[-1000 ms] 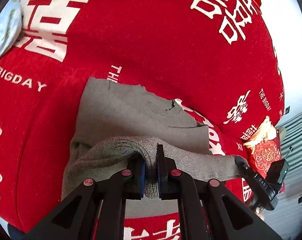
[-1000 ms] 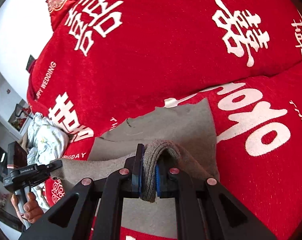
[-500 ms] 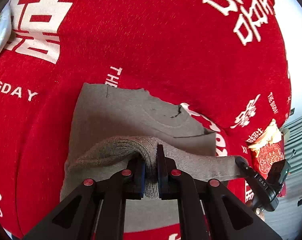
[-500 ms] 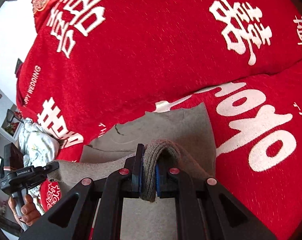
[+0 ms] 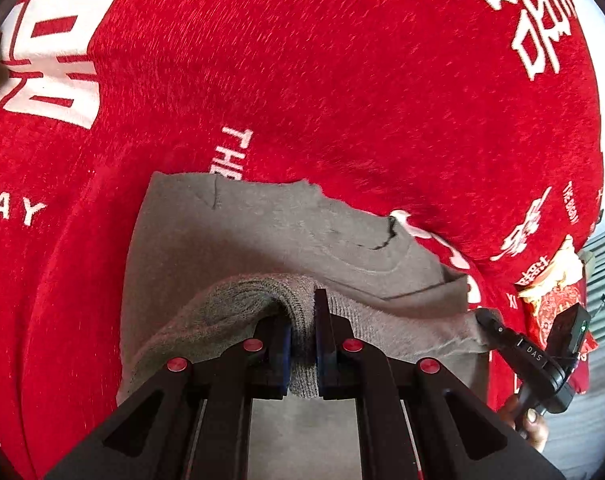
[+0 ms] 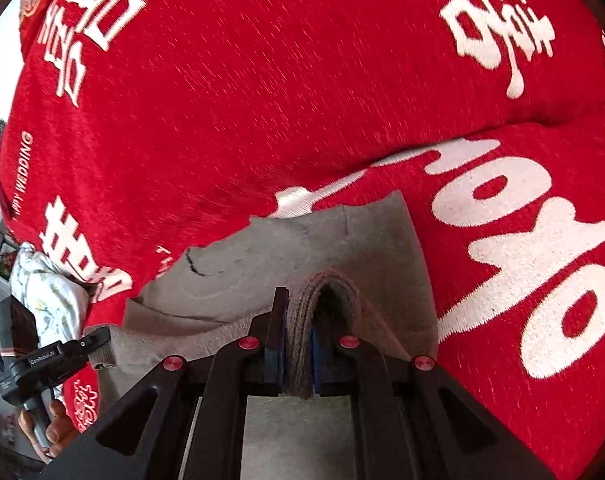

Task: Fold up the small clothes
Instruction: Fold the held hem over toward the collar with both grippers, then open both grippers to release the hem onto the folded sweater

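I have the left gripper (image 5: 302, 344) clamped on a thick ribbed fold of the grey knit garment (image 5: 262, 232), and the right gripper (image 6: 298, 344) pinches the same hem. The rest lies flat on the fuzzy red blanket (image 5: 342, 80) with white lettering.

Both views are bright and evenly lit, with daylight from a pale, washed-out strip at the frame edge. The red blanket (image 5: 342, 80) streaks with motion blur. Fisheye bends the edges into dark corners. The gripper bodies read as near-black silhouettes, soft shadows beneath.
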`<state>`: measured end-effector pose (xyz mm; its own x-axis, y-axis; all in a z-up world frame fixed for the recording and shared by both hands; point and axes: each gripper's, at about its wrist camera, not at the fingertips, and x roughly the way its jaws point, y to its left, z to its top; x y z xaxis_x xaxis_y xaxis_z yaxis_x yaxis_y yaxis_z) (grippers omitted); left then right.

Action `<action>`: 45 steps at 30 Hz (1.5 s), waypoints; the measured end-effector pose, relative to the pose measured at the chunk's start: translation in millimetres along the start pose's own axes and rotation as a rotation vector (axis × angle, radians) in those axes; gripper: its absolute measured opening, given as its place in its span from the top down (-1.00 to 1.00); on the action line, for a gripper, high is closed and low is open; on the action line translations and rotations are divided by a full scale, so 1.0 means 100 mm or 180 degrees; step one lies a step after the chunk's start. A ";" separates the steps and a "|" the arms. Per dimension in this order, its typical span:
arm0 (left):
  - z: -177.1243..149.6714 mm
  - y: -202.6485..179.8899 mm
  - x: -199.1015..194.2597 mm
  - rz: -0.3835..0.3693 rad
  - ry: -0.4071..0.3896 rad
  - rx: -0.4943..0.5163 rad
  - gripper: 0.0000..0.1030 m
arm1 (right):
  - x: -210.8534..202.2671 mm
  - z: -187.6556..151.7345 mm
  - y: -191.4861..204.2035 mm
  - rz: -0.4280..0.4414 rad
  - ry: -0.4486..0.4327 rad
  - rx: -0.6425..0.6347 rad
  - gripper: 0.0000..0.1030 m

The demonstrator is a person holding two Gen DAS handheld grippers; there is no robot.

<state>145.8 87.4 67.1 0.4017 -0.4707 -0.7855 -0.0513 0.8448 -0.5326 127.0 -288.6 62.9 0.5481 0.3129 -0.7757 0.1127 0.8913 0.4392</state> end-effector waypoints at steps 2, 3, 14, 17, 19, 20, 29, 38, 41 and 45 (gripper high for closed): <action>-0.01 0.06 0.04 -0.0029 -0.0002 -0.0022 0.82 | 0.06 0.00 -0.02 -0.0001 0.0023 0.0000 0.80; -0.02 0.10 0.06 -0.0057 -0.0007 -0.0041 0.82 | 0.08 0.00 -0.02 -0.0004 0.0031 -0.0009 0.80; 0.07 0.31 0.36 -0.0262 0.0421 -0.0341 -0.17 | 0.26 0.07 -0.19 0.0053 0.0168 0.0278 -0.53; 0.07 0.47 0.20 -0.0645 0.0175 -0.0737 -0.98 | 0.13 0.08 -0.20 0.0098 0.0012 0.0341 -0.59; 0.08 0.57 0.10 -0.0817 0.0041 -0.0924 -0.98 | 0.07 0.07 -0.19 0.0109 -0.0013 0.0328 -0.59; 0.08 0.61 0.04 -0.0829 -0.0030 -0.0956 -0.98 | 0.04 0.06 -0.17 0.0106 -0.0027 0.0309 -0.59; -0.26 -0.10 -0.02 0.0098 -0.0230 0.0563 -0.98 | 0.03 -0.16 0.46 -0.0192 -0.0061 -0.0748 -0.59; -0.27 -0.21 0.60 0.0999 -0.0044 0.1153 -0.98 | 0.66 -0.13 0.40 -0.0620 0.0363 -0.0995 -0.58; -0.27 -0.22 0.67 0.1083 -0.0097 0.1243 -0.98 | 0.68 -0.12 0.34 -0.0597 0.0218 -0.1036 -0.58; -0.28 -0.18 0.70 0.1045 -0.0154 0.1248 -0.98 | 0.69 -0.16 0.36 -0.0665 0.0148 -0.1101 -0.60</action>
<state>148.9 31.8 12.6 0.4643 -0.1601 -0.8711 0.1612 0.9824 -0.0946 155.7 -229.8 17.6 0.5038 0.1210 -0.8553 -0.0723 0.9926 0.0978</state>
